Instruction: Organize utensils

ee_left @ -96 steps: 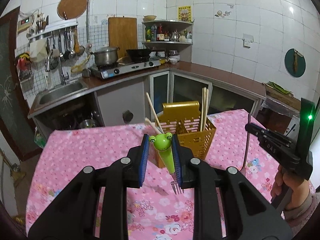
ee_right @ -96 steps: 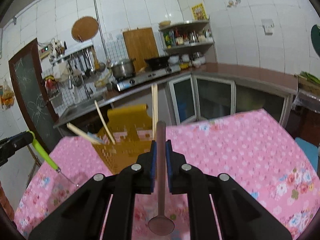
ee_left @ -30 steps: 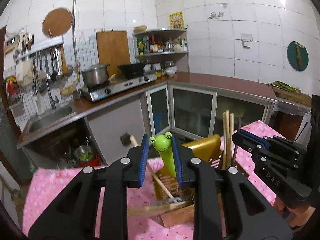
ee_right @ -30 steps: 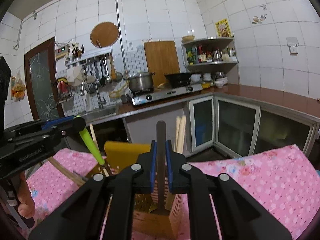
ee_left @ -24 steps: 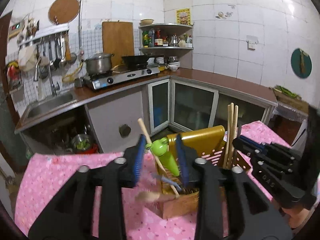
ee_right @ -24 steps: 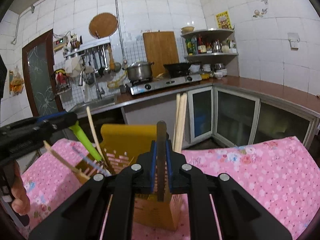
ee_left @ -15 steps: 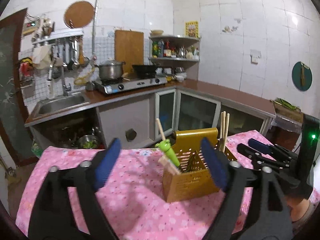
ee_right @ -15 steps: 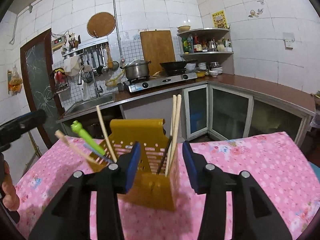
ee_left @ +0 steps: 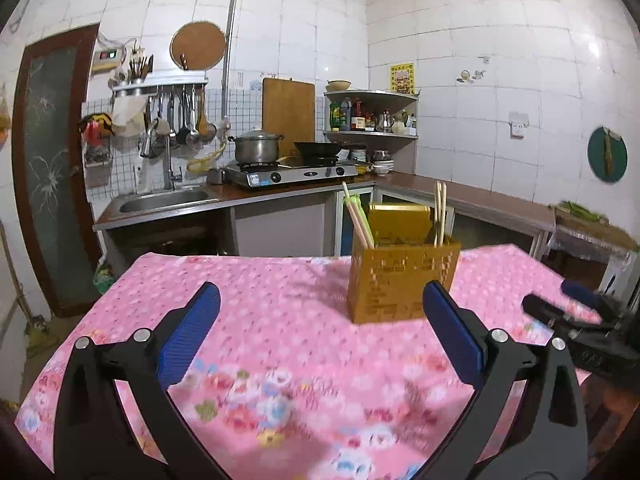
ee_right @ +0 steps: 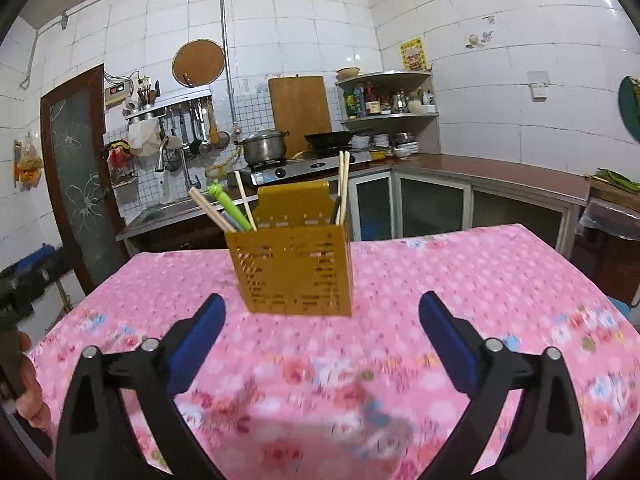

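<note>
Caddy (ee_right: 294, 270) stood mid-bench (ee_right: 480, 280); inside it, left to right: chopsticks (ee_right: 208, 210), green fork (ee_right: 228, 206), then more chopsticks (ee_right: 342, 184) at the right end. Loading step looked finished; no loose utensil seen near caddy. Next move likely calls for finding another piece, if any. Left claw (ee_left: 320, 330), short of caddy, jaws opening wide, empty. Right claw (ee_right: 320, 340), likewise opening, released, touching nothing.

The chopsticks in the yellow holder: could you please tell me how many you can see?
5: three lean out of the holder's left side by the green fork, two stand upright at its right. Others may be hidden inside.
</note>
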A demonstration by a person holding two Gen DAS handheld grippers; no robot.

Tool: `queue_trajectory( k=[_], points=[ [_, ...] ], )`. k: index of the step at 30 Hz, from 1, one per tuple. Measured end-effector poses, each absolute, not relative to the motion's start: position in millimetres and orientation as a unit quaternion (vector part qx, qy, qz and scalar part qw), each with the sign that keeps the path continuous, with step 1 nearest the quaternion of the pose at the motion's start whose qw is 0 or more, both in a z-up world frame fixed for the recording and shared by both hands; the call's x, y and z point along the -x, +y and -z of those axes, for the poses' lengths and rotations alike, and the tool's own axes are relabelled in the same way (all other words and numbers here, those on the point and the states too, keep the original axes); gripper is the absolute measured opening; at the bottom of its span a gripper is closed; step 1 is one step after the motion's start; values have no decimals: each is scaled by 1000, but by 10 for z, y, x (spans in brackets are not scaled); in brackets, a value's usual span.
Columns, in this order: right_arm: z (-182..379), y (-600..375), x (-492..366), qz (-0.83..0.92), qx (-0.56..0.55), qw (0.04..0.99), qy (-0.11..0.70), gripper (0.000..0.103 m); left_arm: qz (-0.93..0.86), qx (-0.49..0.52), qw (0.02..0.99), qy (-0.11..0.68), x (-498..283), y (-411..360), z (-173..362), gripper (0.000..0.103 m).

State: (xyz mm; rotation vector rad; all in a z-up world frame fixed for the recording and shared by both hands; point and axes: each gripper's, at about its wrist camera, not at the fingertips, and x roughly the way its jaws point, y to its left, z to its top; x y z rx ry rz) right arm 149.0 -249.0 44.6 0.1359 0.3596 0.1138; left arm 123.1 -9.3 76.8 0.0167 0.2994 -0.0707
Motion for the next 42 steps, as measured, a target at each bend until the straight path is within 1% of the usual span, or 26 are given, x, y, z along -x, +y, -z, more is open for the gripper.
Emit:
queue_trajectory(
  k=[4,7,13,18,29,42],
  points=[
    [-292,-2357,-1225,-42,-43,986,156,98,21,-22,990,137,-1074,-109,-500,98],
    [-173,-2279,-1139,-26,-18,990,139,98,16,-15,989,147,-1069,-86,-326,98],
    [-107,-2271,-1035,-9,-13,991,133,99,-6,-14,992,128,-1026,-64,-163,98],
    [-93,-2251,-1086,-19,-15,989,148,99,-9,-20,993,117,-980,-70,-157,98],
    [-63,-2333,-1093,-8,-33,987,155,99,-4,-24,992,125,-992,-71,-147,98],
    [-70,-2261,-1065,-7,-15,989,150,99,1,-24,991,130,-1009,-89,-146,98]
  ],
)
